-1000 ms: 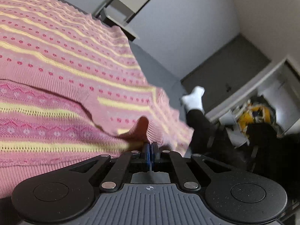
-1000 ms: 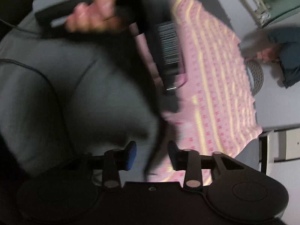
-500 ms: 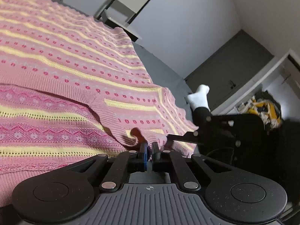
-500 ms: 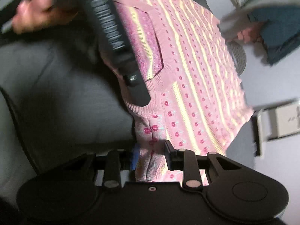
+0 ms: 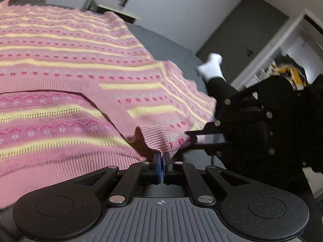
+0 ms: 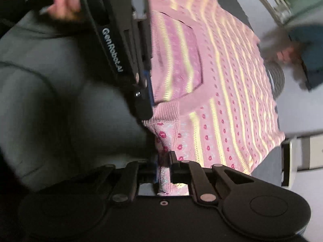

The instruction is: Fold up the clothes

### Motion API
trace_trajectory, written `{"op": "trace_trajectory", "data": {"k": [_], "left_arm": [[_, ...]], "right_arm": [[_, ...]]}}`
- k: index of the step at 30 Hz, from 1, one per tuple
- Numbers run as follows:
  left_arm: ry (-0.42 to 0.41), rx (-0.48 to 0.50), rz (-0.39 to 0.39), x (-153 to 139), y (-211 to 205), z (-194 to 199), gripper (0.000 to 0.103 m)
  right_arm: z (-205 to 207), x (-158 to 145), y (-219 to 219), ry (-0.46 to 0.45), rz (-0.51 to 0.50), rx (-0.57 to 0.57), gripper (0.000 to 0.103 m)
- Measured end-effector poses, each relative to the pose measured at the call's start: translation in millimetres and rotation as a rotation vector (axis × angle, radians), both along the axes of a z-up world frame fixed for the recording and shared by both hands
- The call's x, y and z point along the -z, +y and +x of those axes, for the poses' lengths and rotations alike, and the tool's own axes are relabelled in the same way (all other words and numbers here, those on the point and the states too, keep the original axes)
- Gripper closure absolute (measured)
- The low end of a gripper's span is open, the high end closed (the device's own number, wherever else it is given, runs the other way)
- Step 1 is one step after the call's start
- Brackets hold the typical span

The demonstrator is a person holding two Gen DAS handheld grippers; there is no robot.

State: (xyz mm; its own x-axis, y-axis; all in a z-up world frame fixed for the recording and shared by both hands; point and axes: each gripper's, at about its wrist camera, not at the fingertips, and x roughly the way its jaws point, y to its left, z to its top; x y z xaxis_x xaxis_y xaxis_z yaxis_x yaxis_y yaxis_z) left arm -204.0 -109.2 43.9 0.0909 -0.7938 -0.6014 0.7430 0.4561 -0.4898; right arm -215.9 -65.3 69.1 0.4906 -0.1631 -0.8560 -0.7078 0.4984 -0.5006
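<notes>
Your left gripper (image 5: 161, 159) is pinching the ribbed cuff of the pink sweater (image 5: 66, 60), fingers pressed together on the knit. The sweater lies spread flat over the grey bed (image 5: 161, 38), with yellow stripes and red dots, and the neckline opening sits left of the cuff. Just right of it, your right gripper (image 6: 164, 161) pinches a fold of the same sweater edge, cloth bunched between its fingers. In the right wrist view your hand (image 6: 66, 6) grips the left gripper's handle at top left. A white sock (image 5: 212, 68) on a foot shows beyond the bed edge.
</notes>
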Motion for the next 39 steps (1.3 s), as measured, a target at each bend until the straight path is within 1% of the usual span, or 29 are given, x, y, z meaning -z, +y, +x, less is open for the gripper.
{"op": "trace_trajectory", "data": {"k": [2, 5, 6, 7, 9, 11, 12, 13, 14, 15, 17, 18, 20, 22, 25, 27, 29, 31, 34, 37, 38, 39], "left_arm": [[-0.016, 0.027, 0.018, -3.6, 5.5, -6.9, 0.102], [-0.015, 0.059, 0.037, -9.2, 14.5, -16.2, 0.102], [-0.023, 0.064, 0.053, -9.5, 16.3, -18.7, 0.102], [-0.036, 0.059, 0.078, -7.8, 16.9, -20.2, 0.102], [-0.058, 0.058, 0.123, -2.7, 15.3, -20.6, 0.102], [-0.080, 0.070, 0.105, -6.3, 16.4, -22.0, 0.101], [-0.088, 0.082, 0.088, -10.0, 18.1, -22.8, 0.101], [-0.107, 0.084, 0.067, -14.0, 20.2, -24.3, 0.101], [-0.137, 0.079, 0.044, -18.3, 21.6, -26.1, 0.101], [-0.173, 0.077, 0.026, -22.1, 22.2, -27.9, 0.101], [-0.242, 0.079, -0.001, -28.6, 22.0, -31.7, 0.101], [-0.269, 0.082, -0.009, -30.8, 19.6, -32.9, 0.101], [-0.304, 0.090, -0.021, -34.2, 11.0, -33.5, 0.101], [-0.310, 0.104, -0.022, -35.9, -3.2, -31.5, 0.101], [-0.301, 0.110, -0.005, -34.9, -24.0, -27.1, 0.101], [-0.286, 0.111, -0.007, -32.0, -34.2, -23.2, 0.101], [-0.274, 0.107, -0.012, -27.3, -40.8, -18.2, 0.101], [-0.265, 0.093, -0.016, -21.2, -41.0, -14.5, 0.101], [-0.234, 0.074, -0.022, -11.8, -36.5, -10.5, 0.101], [-0.201, 0.066, -0.041, -6.8, -35.5, -4.6, 0.101], [-0.200, 0.066, -0.043, -5.2, -36.8, -3.7, 0.101], [-0.207, 0.067, -0.042, -3.8, -38.1, -2.7, 0.101]], "right_arm": [[-5.5, -2.2, 5.4, 0.027, 0.012, -0.012, 0.093], [-8.5, 1.2, 6.2, 0.060, 0.015, -0.027, 0.093], [-8.3, 4.3, 5.6, 0.071, 0.012, -0.027, 0.100], [-7.9, 7.9, 4.4, 0.078, 0.011, -0.023, 0.101], [-5.3, 18.0, -1.0, 0.072, 0.018, 0.005, 0.097], [-7.0, 20.6, -3.0, 0.063, 0.022, 0.006, 0.096], [-8.3, 18.1, -4.0, 0.059, 0.032, 0.007, 0.091], [-7.6, 10.8, -7.7, 0.057, 0.068, 0.029, 0.087], [-6.8, 3.4, -11.4, 0.054, 0.105, 0.051, 0.080], [-4.8, -4.4, -16.0, 0.049, 0.142, 0.077, 0.071], [9.9, -21.9, -32.1, 0.005, 0.204, 0.155, 0.065], [18.6, -29.6, -40.7, -0.023, 0.226, 0.192, 0.065], [42.4, -41.8, -59.6, -0.094, 0.243, 0.257, 0.062], [69.4, -47.6, -78.2, -0.149, 0.250, 0.320, 0.060], [120.7, -48.8, -111.5, -0.195, 0.280, 0.451, 0.060], [157.1, -50.3, -137.2, -0.231, 0.310, 0.540, 0.060], [193.3, -54.5, -162.2, -0.295, 0.342, 0.622, 0.060], [233.6, -56.8, -185.8, -0.338, 0.367, 0.694, 0.060], [293.7, -56.1, -224.0, -0.353, 0.403, 0.810, 0.060], [355.6, -47.0, -269.1, -0.339, 0.442, 0.969, 0.057], [372.6, -42.6, -285.6, -0.328, 0.472, 1.034, 0.056], [383.2, -38.4, -301.4, -0.319, 0.504, 1.106, 0.052]]}}
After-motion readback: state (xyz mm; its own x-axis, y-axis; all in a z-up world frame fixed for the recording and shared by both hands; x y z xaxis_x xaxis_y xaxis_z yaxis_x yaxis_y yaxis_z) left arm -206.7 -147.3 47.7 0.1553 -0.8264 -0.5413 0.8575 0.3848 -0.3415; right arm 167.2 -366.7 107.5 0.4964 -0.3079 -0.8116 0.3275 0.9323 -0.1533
